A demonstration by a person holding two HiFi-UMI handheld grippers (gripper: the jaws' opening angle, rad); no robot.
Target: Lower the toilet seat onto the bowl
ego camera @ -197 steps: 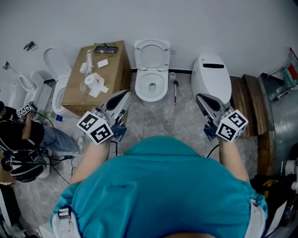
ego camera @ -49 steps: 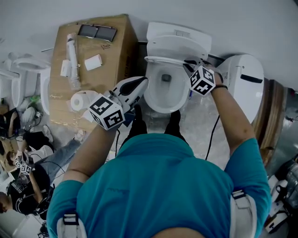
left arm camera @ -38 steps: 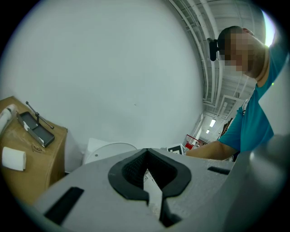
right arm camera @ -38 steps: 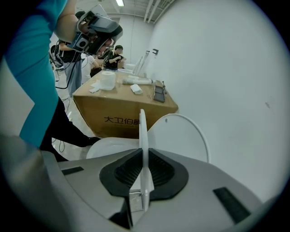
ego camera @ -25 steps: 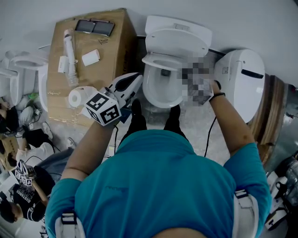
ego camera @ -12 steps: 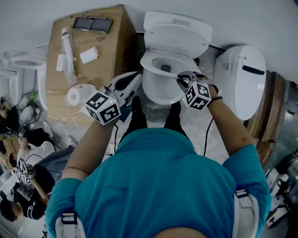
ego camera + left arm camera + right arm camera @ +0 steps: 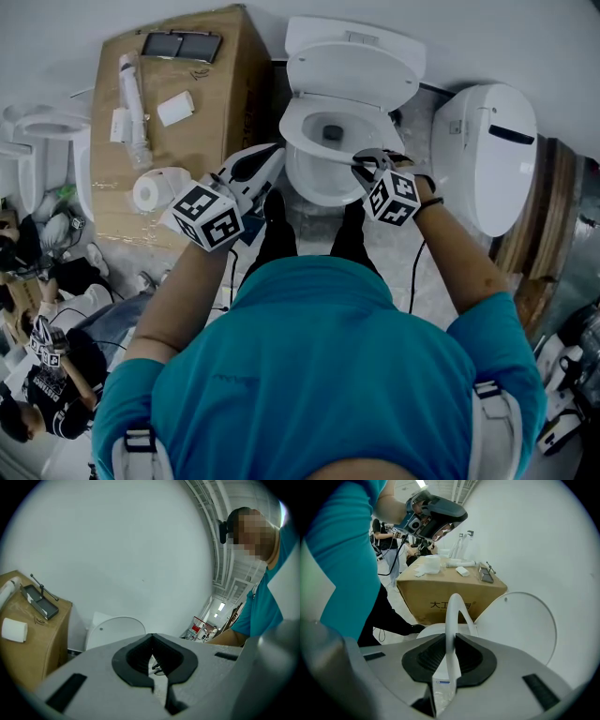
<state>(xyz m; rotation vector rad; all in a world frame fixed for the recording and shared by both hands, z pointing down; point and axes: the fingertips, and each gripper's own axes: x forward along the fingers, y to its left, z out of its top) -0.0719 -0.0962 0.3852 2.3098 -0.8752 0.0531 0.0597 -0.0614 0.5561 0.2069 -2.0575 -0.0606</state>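
Head view put the left gripper beside the bowl. Only the left gripper view showed its jaws almost together with nothing in them. Right gripper view had the toilet seat rim edge-on between the opening jaws of the right gripper, pads apparently touching it. The seat was tilted over the bowl, lid up.
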